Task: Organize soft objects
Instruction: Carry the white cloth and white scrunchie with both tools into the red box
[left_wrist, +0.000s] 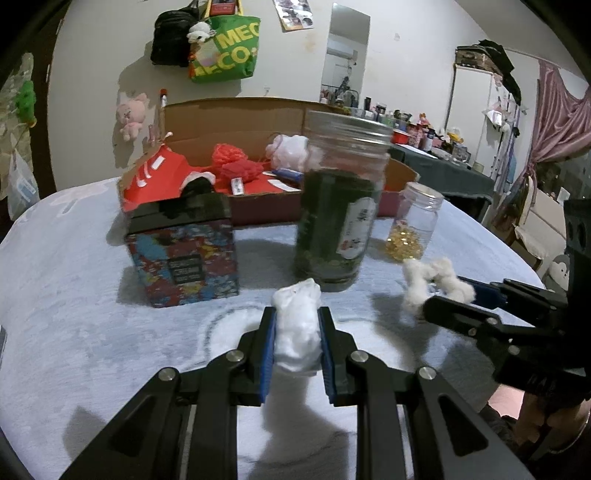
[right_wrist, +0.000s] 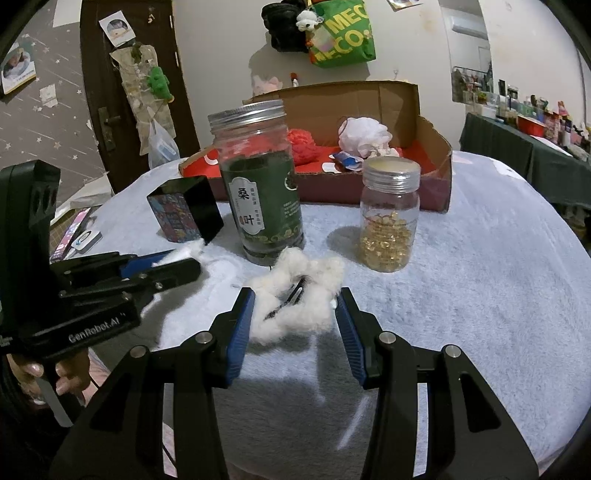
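Note:
My left gripper (left_wrist: 297, 314) is shut on a white cotton wad (left_wrist: 298, 325), which bulges up between the blue pads above the pale blue fleece table cover (left_wrist: 92, 332). In the right wrist view that gripper (right_wrist: 186, 258) comes in from the left, cotton (right_wrist: 194, 246) poking out at its tip. My right gripper (right_wrist: 295, 293) is shut on a fluffy cream ring (right_wrist: 317, 273) with a thin dark piece across its middle. The ring hangs slightly above the cover and casts a shadow. In the left wrist view the ring (left_wrist: 436, 275) shows at the tip of the right gripper (left_wrist: 443, 295).
Just behind both grippers stands a tall green-labelled jar (right_wrist: 258, 184) with a metal lid. A small jar of golden capsules (right_wrist: 388, 221) is to its right, a patterned box with a black lid (left_wrist: 183, 251) to its left. An open cardboard box (right_wrist: 432, 155) behind holds red and white soft items.

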